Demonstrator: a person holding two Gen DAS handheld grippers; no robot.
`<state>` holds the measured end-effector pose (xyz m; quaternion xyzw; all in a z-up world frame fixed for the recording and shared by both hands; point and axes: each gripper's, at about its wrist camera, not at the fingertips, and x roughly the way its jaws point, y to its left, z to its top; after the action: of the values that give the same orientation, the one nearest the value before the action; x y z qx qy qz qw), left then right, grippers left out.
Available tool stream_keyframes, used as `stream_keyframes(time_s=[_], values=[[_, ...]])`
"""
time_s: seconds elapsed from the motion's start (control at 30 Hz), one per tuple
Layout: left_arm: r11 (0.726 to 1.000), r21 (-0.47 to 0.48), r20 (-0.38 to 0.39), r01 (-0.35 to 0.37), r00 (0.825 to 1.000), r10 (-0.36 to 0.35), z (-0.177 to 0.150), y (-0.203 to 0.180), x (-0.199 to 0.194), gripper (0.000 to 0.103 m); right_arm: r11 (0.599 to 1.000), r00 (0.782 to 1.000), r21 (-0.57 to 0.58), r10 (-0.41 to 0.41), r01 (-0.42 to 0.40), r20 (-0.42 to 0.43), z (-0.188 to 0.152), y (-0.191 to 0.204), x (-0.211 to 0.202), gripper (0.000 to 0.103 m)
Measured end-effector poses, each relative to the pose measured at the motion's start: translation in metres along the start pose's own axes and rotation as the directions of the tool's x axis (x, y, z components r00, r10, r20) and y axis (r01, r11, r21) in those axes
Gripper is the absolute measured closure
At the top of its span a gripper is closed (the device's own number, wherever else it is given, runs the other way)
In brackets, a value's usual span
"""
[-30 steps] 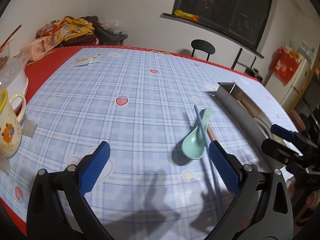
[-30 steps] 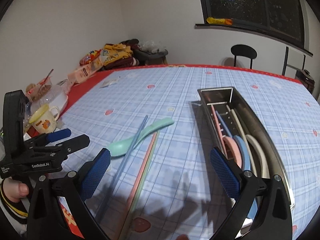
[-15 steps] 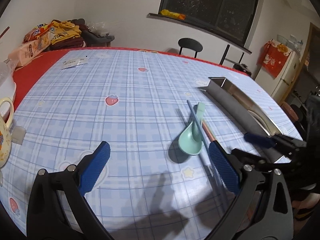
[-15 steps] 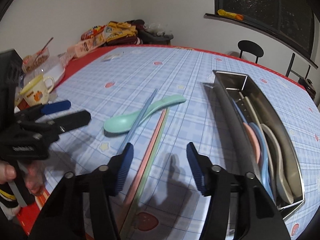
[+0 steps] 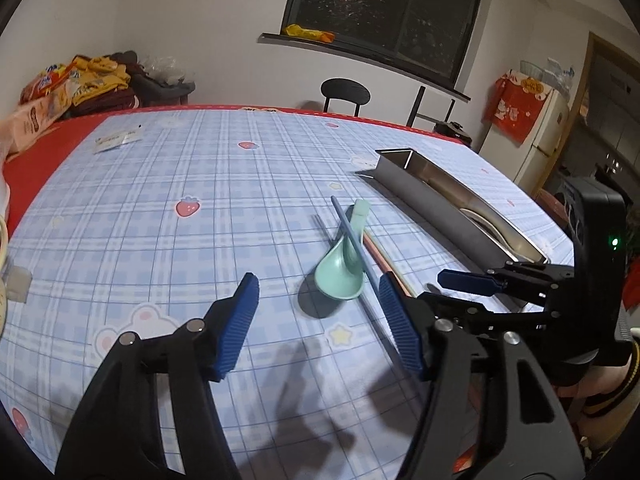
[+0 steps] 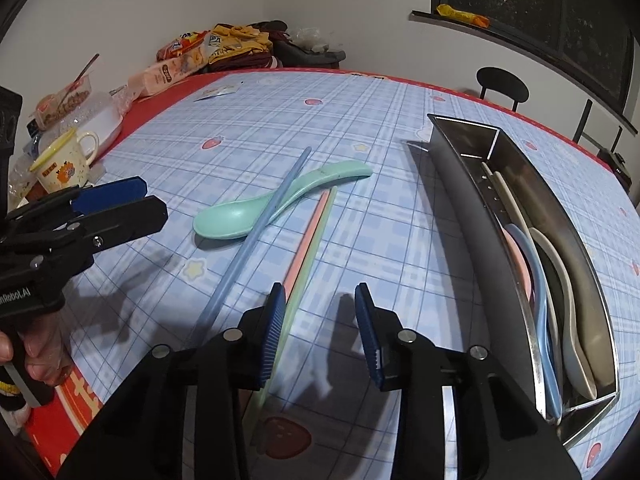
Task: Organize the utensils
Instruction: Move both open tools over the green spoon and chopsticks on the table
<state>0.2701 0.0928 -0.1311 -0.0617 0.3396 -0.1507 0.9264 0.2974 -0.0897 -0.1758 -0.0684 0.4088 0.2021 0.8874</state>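
Both grippers closing, empty, beside the long steel tray (image 6: 472,216).
Left gripper (image 5: 320,320) and right gripper (image 6: 320,320) part-open; mint-green plastic spoon (image 6: 240,216) lies left of the tray.

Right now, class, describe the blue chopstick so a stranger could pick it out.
Find the long stainless steel tray on the checked tablecloth; left of it lies a mint green plastic spoon. The thin blue chopstick lies diagonally across that spoon, unlike the pink and green sticks, which lie flat beside it.

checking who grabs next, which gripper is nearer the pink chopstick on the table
Right. The right gripper hovers by the near end of the pink chopstick, jaws part open, empty. The left gripper sits further off, beyond the mint-green plastic spoon.
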Motion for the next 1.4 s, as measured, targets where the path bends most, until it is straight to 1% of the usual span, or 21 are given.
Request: stream_keyframes(time_s=[0.13, 0.23, 0.3, 0.37, 0.43, 0.53, 0.67, 0.87, 0.97, 1.03, 1.13, 1.2, 1.27, 1.4], values=[[1.0, -0.006, -0.006, 0.004, 1.0, -0.004, -0.001, 0.001, 0.001, 0.039, 1.0, 1.0, 0.01, 0.006, -0.006, -0.025, -0.001, -0.002, 0.001, 0.068], [1.0, 0.008, -0.009, 0.001, 1.0, -0.001, -0.001, -0.002, 0.002, 0.038, 0.999, 0.999, -0.038, -0.01, 0.008, -0.049, -0.003, 0.006, 0.0, 0.068], [1.0, 0.013, -0.013, 0.006, 1.0, -0.006, -0.001, -0.002, 0.002, 0.038, 0.998, 0.998, -0.056, 0.001, -0.005, -0.06, -0.004, 0.009, -0.001, 0.068], [1.0, 0.017, -0.012, 0.009, 1.0, -0.008, -0.001, -0.002, 0.002, 0.038, 0.998, 0.998, -0.069, 0.004, -0.009, -0.068, -0.005, 0.01, -0.003, 0.079], [1.0, 0.023, -0.013, 0.012, 1.0, -0.012, -0.002, -0.003, 0.001, 0.038, 0.997, 0.997, -0.071, 0.016, -0.022, -0.074, -0.007, 0.008, -0.006, 0.085], [0.999, 0.03, -0.015, 0.015, 1.0, -0.015, -0.002, -0.005, 0.002, 0.038, 0.997, 0.996, -0.06, 0.046, -0.051, -0.078, -0.011, 0.001, -0.01, 0.088], [0.999, 0.039, -0.02, 0.02, 1.0, -0.019, -0.001, -0.007, 0.003, 0.038, 0.997, 0.996, -0.058, 0.051, -0.056, -0.075, -0.016, -0.004, -0.014, 0.088], [0.999, 0.047, -0.039, 0.022, 0.999, -0.02, -0.001, -0.008, 0.007, 0.039, 0.997, 0.998, -0.066, 0.046, -0.048, -0.044, -0.021, -0.008, -0.017, 0.088], [0.998, 0.058, -0.049, 0.012, 0.999, -0.009, -0.001, -0.009, 0.01, 0.04, 0.997, 0.999, -0.077, 0.024, -0.026, -0.025, -0.022, -0.008, -0.016, 0.088], [0.998, 0.059, -0.055, 0.01, 0.998, -0.006, -0.002, -0.011, 0.01, 0.041, 0.998, 1.0, -0.068, -0.011, 0.009, -0.02, -0.022, -0.01, -0.016, 0.088], [0.999, 0.052, -0.065, 0.016, 0.998, -0.012, -0.003, -0.016, 0.008, 0.044, 0.998, 1.0, -0.069, -0.014, 0.013, -0.019, -0.021, -0.01, -0.016, 0.088], [0.999, 0.036, -0.081, 0.023, 0.997, -0.02, -0.004, -0.022, 0.008, 0.044, 0.996, 1.0, -0.081, -0.022, 0.021, -0.019, -0.021, -0.009, -0.015, 0.088], [0.999, 0.042, -0.101, 0.02, 0.995, -0.015, -0.007, -0.029, 0.009, 0.044, 0.996, 1.0, -0.086, -0.025, 0.023, -0.018, -0.021, -0.008, -0.015, 0.088], [0.998, 0.056, -0.173, 0.018, 0.985, -0.008, -0.015, -0.048, 0.019, 0.044, 0.997, 1.0, -0.075, -0.01, 0.009, -0.02, -0.021, -0.01, -0.016, 0.088]])
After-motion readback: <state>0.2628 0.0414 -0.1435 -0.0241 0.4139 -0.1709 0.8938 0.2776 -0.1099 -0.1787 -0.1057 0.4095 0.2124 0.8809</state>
